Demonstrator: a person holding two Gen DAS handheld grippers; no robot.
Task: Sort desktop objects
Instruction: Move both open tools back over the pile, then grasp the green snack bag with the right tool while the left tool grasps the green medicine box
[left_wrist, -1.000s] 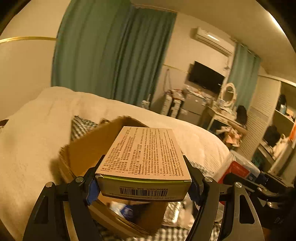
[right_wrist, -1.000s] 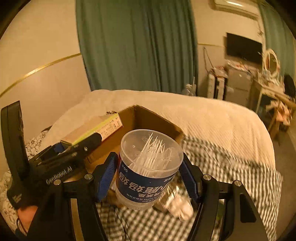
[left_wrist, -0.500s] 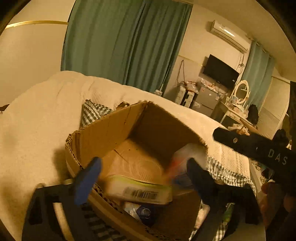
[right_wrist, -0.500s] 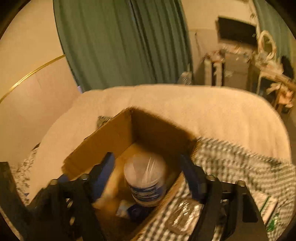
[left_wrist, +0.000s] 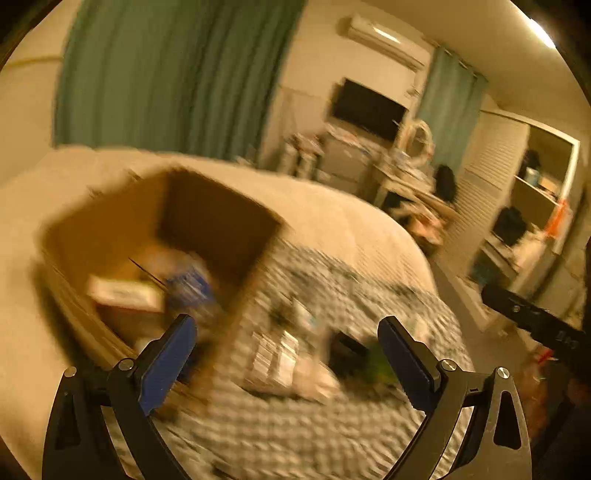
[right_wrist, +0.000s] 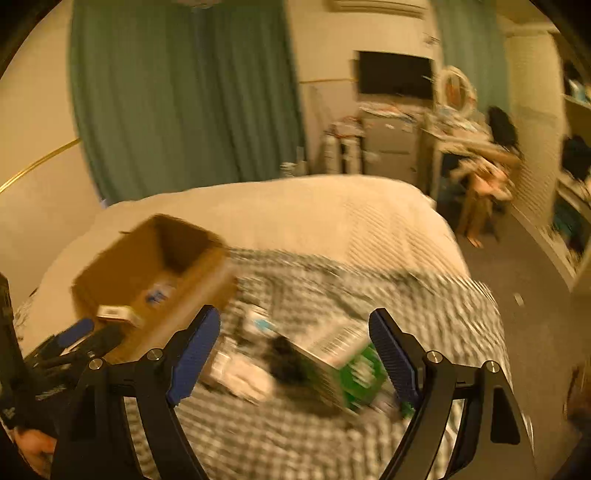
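A brown cardboard box (left_wrist: 110, 236) (right_wrist: 122, 266) sits on the bed at the left. Inside it lie the flat printed carton (left_wrist: 125, 293) (right_wrist: 114, 313) and the blue-labelled toothpick jar (left_wrist: 188, 284) (right_wrist: 157, 293). My left gripper (left_wrist: 286, 343) is open and empty, near the box's right edge. My right gripper (right_wrist: 295, 341) is open and empty above a green and white box (right_wrist: 351, 363) and a black item (right_wrist: 286, 363) on the checked cloth (right_wrist: 424, 306). Both views are blurred by motion.
Flat silvery packs (left_wrist: 273, 356) and other small items lie on the checked cloth (left_wrist: 332, 424) right of the box. The left gripper (right_wrist: 70, 341) and a hand show low on the left of the right wrist view. Cream bedding, green curtains and cluttered furniture lie beyond.
Both grippers opened: the carton and the toothpick jar dropped into the cardboard box. Both grippers then drew back and swung right over the checked cloth.
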